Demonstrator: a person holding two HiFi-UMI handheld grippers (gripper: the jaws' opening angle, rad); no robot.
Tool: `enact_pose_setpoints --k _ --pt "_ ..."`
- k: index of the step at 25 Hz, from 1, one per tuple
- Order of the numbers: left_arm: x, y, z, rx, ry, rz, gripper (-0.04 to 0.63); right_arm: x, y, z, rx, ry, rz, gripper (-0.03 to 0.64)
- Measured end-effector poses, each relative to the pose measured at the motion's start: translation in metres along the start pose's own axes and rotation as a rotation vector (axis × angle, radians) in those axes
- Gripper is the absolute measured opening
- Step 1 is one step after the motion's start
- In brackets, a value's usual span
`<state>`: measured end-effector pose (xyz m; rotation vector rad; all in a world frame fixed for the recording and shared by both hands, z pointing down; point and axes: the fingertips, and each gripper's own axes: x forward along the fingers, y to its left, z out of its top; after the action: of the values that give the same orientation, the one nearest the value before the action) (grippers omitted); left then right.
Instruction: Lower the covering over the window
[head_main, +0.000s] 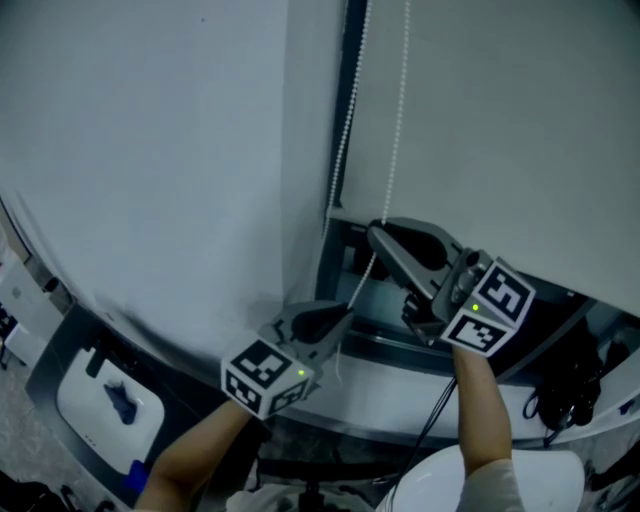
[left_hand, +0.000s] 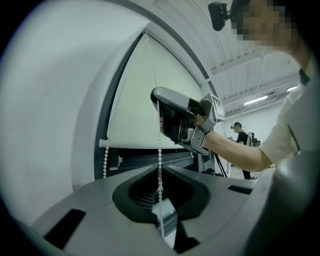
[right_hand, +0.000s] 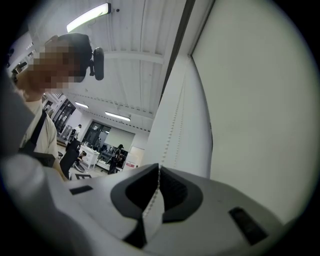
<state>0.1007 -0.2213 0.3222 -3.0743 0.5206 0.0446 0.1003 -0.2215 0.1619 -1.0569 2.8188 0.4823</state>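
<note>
A pale roller blind (head_main: 500, 130) hangs over the window, its bottom bar (left_hand: 145, 145) above the dark window frame (head_main: 345, 260). A white bead chain (head_main: 345, 140) loops down beside it in two strands. My left gripper (head_main: 340, 318) is the lower one and is shut on one strand of the bead chain (left_hand: 160, 150), which runs between its jaws. My right gripper (head_main: 375, 232) sits higher on the same strand, jaws closed around the bead chain (right_hand: 172, 130). In the left gripper view the right gripper (left_hand: 156, 95) shows above, the chain hanging from its tip.
A curved white wall (head_main: 150, 150) fills the left. Below it lies a white tray with a blue item (head_main: 105, 400). Black cables (head_main: 565, 385) hang at lower right. People stand far back in the room (right_hand: 117, 155).
</note>
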Motion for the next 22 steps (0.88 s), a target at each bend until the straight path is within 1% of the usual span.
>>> enact_pose_setpoints --k 3,5,7,9,10,13,15,18,19,22 --pt "-0.010 0.003 0.023 -0.028 -0.067 -0.021 0.018 -0.001 -0.001 -0.001 -0.019 0.009 -0.008 0.023" --pt "-0.019 0.007 0.048 -0.060 -0.131 -0.022 0.018 -0.001 0.000 0.000 -0.021 0.008 -0.007 0.023" --pt "-0.026 0.011 0.073 -0.069 -0.185 -0.016 0.020 -0.002 0.001 -0.001 -0.016 0.003 -0.005 0.023" --pt "-0.028 0.014 0.099 -0.048 -0.222 -0.014 0.020 0.001 0.004 -0.007 -0.025 0.019 0.000 0.023" --pt "-0.028 0.014 0.112 -0.032 -0.237 -0.016 0.030 0.003 0.006 -0.013 -0.033 0.036 0.006 0.023" --pt "-0.026 0.009 0.144 0.020 -0.273 -0.021 0.031 0.005 0.017 -0.045 -0.020 0.098 0.025 0.023" --pt "-0.021 0.008 0.154 0.052 -0.269 -0.015 0.031 0.001 0.023 -0.072 0.011 0.134 0.034 0.022" --pt "-0.008 0.010 0.150 0.098 -0.212 0.005 0.031 -0.007 0.031 -0.104 0.069 0.170 0.041 0.022" --pt "-0.003 0.011 0.146 0.108 -0.191 0.009 0.041 -0.010 0.034 -0.112 0.085 0.178 0.043 0.022" --pt "0.006 0.015 0.140 0.095 -0.167 0.022 0.058 -0.019 0.042 -0.131 0.116 0.194 0.039 0.021"
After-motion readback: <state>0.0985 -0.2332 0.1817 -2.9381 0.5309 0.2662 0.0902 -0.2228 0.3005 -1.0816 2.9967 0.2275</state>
